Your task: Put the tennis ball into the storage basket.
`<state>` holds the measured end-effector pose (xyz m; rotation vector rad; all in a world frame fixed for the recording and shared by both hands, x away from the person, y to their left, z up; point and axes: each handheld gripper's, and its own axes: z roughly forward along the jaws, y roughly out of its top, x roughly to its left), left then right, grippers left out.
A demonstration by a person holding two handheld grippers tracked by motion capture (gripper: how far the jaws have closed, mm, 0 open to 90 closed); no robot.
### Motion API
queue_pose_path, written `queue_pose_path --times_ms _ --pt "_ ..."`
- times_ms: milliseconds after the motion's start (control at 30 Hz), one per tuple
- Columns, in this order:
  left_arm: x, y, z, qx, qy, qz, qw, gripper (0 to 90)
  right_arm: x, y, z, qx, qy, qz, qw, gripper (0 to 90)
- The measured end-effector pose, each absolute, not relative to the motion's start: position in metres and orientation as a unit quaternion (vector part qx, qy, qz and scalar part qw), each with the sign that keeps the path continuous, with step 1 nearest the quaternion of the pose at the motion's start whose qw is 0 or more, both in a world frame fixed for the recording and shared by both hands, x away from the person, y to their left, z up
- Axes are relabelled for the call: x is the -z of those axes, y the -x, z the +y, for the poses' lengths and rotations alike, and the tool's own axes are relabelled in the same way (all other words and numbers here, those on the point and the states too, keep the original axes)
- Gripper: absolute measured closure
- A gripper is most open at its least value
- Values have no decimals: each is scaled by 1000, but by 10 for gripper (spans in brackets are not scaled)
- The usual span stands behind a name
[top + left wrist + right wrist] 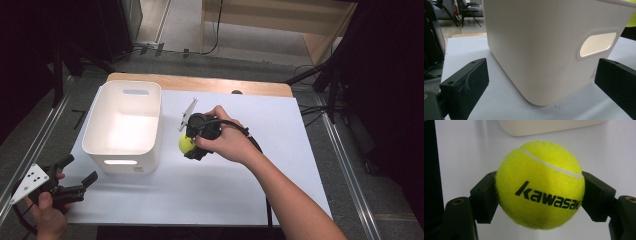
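My right gripper (191,144) has its jaws clamped on either side of the ball (541,185), a yellow tennis ball with "kawasaki" printed in black across it and a white seam curving over the top. In the high view the ball (185,143) sits in my grip just beside the right wall of the bin (122,125), over the white tabletop (220,190); I cannot tell whether it touches the surface. My right hand (227,141) wraps the gripper body, its cable trailing back along my forearm.

My left gripper (79,176) is at the near left corner of the tabletop, well apart from the ball, held in my left hand (46,212). Its jaws stand wide apart with nothing between them, pointing toward the bin (554,47). From there I see the bin's rounded near corner and an oval handle slot in its wall. The bin is white, open-topped and upright.
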<state>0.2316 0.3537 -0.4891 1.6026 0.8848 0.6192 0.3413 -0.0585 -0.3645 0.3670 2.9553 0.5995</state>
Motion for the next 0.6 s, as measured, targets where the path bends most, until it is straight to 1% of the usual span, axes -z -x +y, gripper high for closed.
queue_pose_path --times_ms 600 --pt "489 -232 353 -264 -684 375 567 0 350 -345 -52 -197 -116 972 50 235"
